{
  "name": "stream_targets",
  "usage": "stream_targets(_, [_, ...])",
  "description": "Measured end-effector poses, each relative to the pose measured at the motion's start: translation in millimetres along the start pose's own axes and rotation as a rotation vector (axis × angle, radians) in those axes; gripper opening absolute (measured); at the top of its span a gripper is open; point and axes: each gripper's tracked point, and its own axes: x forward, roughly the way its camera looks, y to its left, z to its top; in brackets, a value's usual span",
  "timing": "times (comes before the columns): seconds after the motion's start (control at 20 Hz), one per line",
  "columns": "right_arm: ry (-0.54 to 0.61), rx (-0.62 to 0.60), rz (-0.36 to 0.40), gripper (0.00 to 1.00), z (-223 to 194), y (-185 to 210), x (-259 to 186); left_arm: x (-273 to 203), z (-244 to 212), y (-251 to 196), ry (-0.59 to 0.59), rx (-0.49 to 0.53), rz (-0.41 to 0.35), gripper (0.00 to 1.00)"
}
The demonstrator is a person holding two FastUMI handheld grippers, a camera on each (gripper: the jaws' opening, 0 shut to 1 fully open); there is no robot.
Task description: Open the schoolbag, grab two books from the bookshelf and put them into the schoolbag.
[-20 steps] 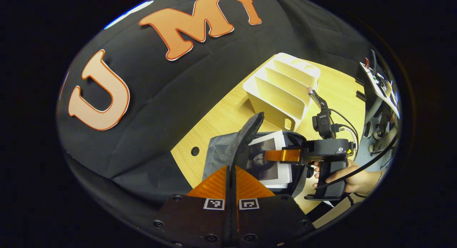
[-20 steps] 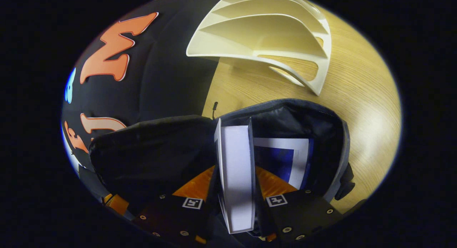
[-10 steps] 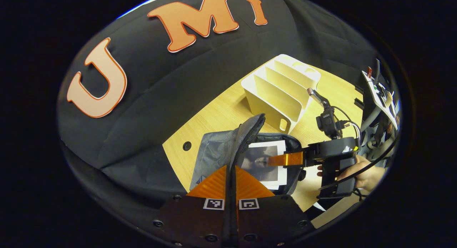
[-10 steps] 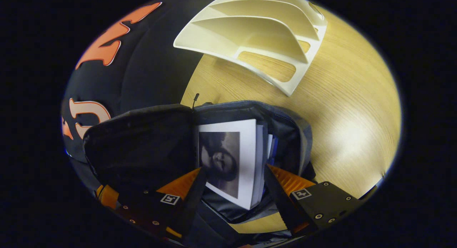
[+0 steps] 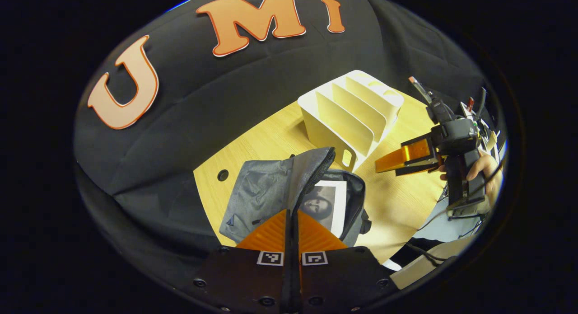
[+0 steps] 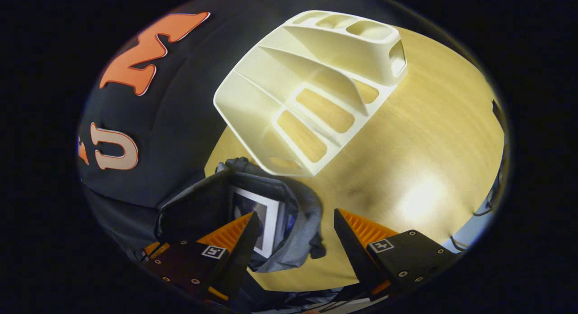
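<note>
The grey schoolbag (image 5: 289, 187) lies open on the bench (image 5: 406, 201), one book (image 5: 326, 201) showing in its mouth, a blue edge peeking beside it. The left tongs (image 5: 292, 223) are clenched on the bag's flap (image 5: 311, 169). The right tongs (image 5: 384, 162) hang released above bare wood, well apart from the bag. The cream bookshelf (image 6: 316, 88) stands just behind, four slots bare.

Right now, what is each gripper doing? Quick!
Left gripper: fingers shut on the schoolbag flap.
Right gripper: open, holding nothing, lifted above the table.
</note>
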Motion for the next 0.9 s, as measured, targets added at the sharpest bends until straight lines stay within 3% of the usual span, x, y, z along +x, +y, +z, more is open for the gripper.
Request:
stream_targets(0.25, [0.049, -0.115, -0.075, 0.98, 23, -56, -24, 14, -15, -27, 0.027, -0.098, -0.011, 0.13])
stream_targets(0.3, [0.059, -0.148, -0.087, 0.98, 28, -65, -27, 18, -16, -35, 0.033, -0.121, -0.02, 0.36])
stream_targets(0.35, [0.069, -0.175, -0.099, 0.98, 32, -73, -30, 20, -23, -44, 0.041, -0.149, -0.026, 0.43])
stream_targets(0.4, [0.081, -0.202, -0.11, 0.98, 37, -82, -35, 24, -28, -53, 0.052, -0.175, -0.035, 0.58])
stream_targets(0.5, [0.099, -0.262, -0.128, 0.98, 49, -97, -41, 31, -33, -74, 0.064, -0.227, -0.048, 0.56])
stream_targets(0.55, [0.103, -0.292, -0.142, 0.98, 56, -103, -43, 35, -32, -84, 0.063, -0.252, -0.051, 0.65])
stream_targets(0.65, [0.087, -0.35, -0.15, 0.99, 74, -109, -51, 41, -15, -95, 0.031, -0.286, -0.025, 1.0])
stream_targets(0.9, [-0.052, -0.461, -0.103, 0.99, 132, -83, -83, 37, 51, -99, -0.147, -0.315, 0.099, 0.98])
